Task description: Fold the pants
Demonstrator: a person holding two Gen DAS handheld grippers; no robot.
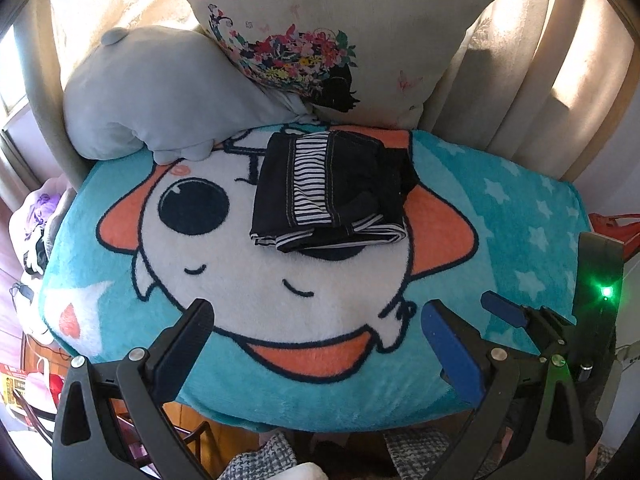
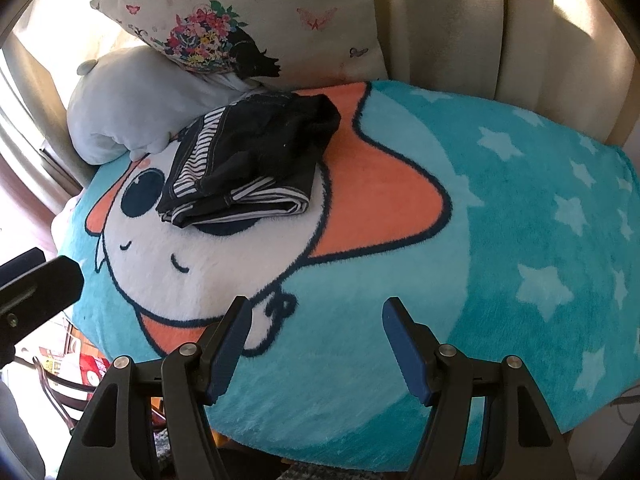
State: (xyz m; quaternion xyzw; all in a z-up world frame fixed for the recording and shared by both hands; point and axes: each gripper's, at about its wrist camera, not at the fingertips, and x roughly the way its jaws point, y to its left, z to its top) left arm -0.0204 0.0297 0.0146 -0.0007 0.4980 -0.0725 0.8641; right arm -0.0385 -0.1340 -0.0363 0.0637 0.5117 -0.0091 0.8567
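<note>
The dark pants (image 1: pixel 332 190) with black-and-white striped lining lie folded in a compact bundle on the teal cartoon blanket (image 1: pixel 500 208). They also show in the right wrist view (image 2: pixel 248 164), toward the back left. My left gripper (image 1: pixel 316 316) is open and empty, held near the blanket's front edge, well short of the pants. My right gripper (image 2: pixel 316 316) is open and empty, also at the front edge; its fingers show at the right of the left wrist view (image 1: pixel 504 314). Part of the left gripper body shows at the left of the right wrist view (image 2: pixel 36 284).
A grey plush pillow (image 1: pixel 160 92) and a floral cushion (image 1: pixel 332 28) lean at the back, just behind the pants. Beige curtains (image 1: pixel 540 60) hang behind. Clutter and a wooden floor (image 1: pixel 188 416) lie below the blanket's front edge.
</note>
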